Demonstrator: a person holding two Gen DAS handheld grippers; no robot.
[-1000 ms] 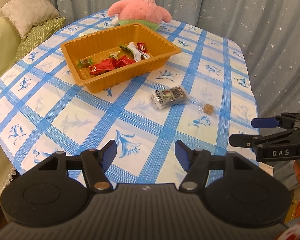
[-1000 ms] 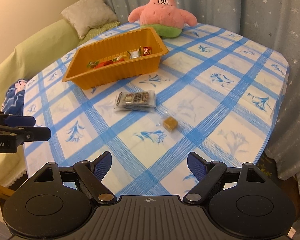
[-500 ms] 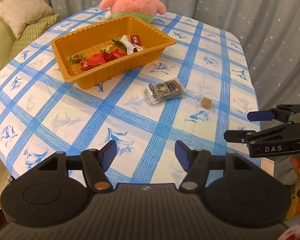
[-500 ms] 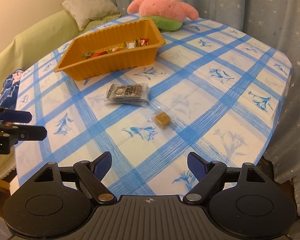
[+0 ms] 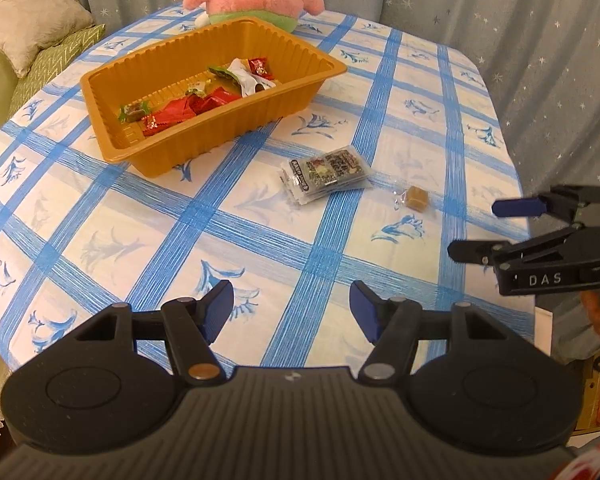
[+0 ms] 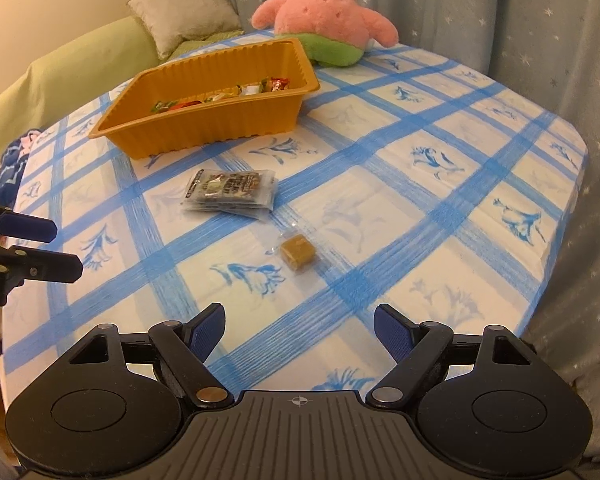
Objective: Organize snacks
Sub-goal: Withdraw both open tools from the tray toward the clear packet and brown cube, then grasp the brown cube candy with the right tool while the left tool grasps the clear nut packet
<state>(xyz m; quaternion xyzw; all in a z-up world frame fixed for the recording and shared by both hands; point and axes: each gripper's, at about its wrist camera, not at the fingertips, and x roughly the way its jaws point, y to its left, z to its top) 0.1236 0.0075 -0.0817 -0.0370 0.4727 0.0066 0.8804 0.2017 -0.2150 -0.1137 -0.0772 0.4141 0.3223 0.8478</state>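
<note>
from my left wrist cam i can see right down into the orange tray (image 5: 204, 136) at 11 o'clock: red and green wrapped candies (image 5: 188, 106). right cam only catches their tops. dark snack packet (image 6: 230, 192) and caramel cube (image 6: 298, 254) sit on the tablecloth (image 6: 420, 208) at 12. left gripper (image 5: 292, 306) and right gripper (image 6: 299, 330) both wide open, empty.

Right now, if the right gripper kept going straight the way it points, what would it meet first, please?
Probably the bare tablecloth; the caramel cube lies just beyond, nearly centred between the open right gripper fingers. Depth is unclear.
</note>
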